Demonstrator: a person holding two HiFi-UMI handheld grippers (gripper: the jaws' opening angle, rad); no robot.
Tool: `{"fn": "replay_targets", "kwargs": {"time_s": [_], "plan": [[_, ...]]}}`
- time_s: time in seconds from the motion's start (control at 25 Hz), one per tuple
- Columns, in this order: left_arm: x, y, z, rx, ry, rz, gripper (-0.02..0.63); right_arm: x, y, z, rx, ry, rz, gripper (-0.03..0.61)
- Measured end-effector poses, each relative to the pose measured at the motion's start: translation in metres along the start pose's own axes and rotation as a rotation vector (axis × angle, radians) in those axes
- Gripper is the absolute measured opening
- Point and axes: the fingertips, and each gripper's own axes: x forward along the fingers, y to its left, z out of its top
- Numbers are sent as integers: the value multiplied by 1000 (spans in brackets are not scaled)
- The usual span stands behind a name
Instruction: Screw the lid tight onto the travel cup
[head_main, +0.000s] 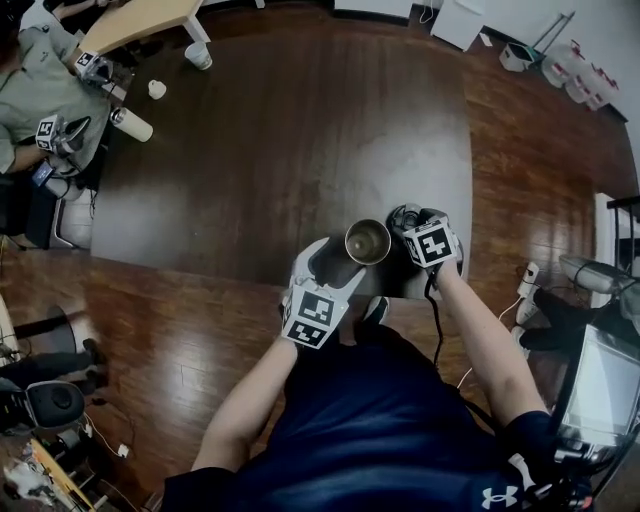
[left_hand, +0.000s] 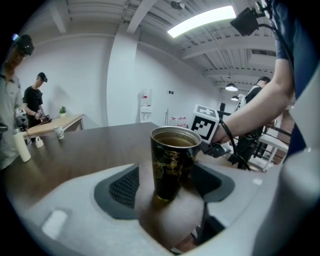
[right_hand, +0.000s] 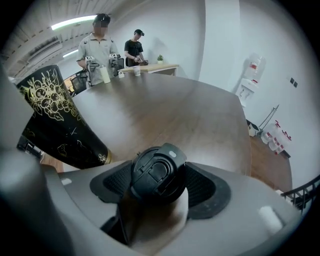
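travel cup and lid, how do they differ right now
The travel cup is tall, tapered and upright with an open mouth; the lid is a low round piece. The cup carries a gold flower pattern; the lid is plain black. The cup stands between the jaws of the left claw, the lid between those of the right claw. Both are black and not yet joined.

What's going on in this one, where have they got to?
A person works two handheld grippers at a dark table. The left gripper straddles the upright, uncovered travel cup. The right gripper points down over the black lid lying beside the cup, jaws wide around it. The lid is not yet on.
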Motion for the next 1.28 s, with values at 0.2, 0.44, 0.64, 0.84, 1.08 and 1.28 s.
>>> {"fn": "replay_targets", "kwargs": {"time_s": [0.2,0.44,0.64,0.84,1.08,1.28], "plan": [[0,-2,-2,16,2,-4,341,0,-1,-9,-9,27,42,335],[5,6,1,63,0,-15,341,-51,12,24,-56,-86,143,334],[8,3,1,106,-6,-36,341,-134,44,73,-143,-222,258,334],[15,-2,0,200,14,-81,347,-183,95,108,-398,-237,386,334],[23,-6,1,252,27,-163,353,-163,138,104,-632,-126,498,334],[36,-8,-4,380,67,-256,382,-146,149,98,-777,-3,486,334]]}}
